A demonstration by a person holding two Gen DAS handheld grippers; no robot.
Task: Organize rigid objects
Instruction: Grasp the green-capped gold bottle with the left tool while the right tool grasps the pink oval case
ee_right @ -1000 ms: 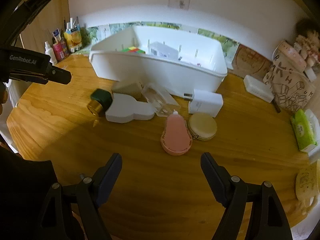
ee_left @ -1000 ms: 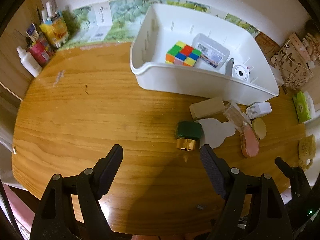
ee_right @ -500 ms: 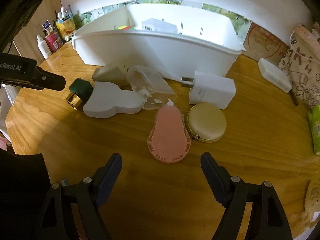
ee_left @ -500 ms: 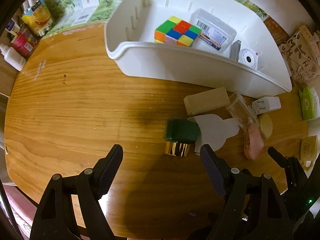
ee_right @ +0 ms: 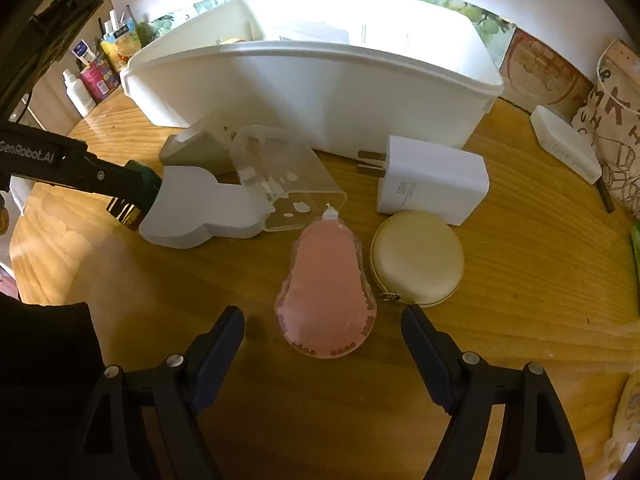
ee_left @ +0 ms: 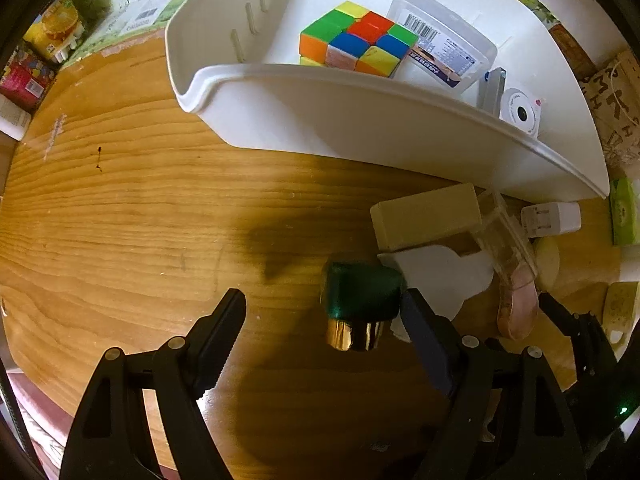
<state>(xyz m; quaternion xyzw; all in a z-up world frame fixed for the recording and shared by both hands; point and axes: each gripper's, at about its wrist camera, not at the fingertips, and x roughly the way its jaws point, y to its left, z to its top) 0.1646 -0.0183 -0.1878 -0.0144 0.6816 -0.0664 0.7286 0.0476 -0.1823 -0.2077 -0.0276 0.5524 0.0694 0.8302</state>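
Your left gripper (ee_left: 322, 312) points down with fingers spread and empty, the green bottle (ee_left: 362, 294) just inside its right finger. Your right gripper (ee_right: 322, 330), also spread and empty, frames the pink case (ee_right: 326, 298) before the white bin (ee_right: 316, 92).

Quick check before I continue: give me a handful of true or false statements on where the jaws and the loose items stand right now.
1. The puzzle cube lies inside the white bin. True.
2. The left gripper is clamped on the green bottle. False: its jaws stand open around it, the left one well clear.
3. The pink pear-shaped case lies on the table ahead of the open right gripper. True.
4. The white charger is already in the bin. False: it sits on the table outside the bin's wall.
5. The round beige case lies beside the pink case. True.
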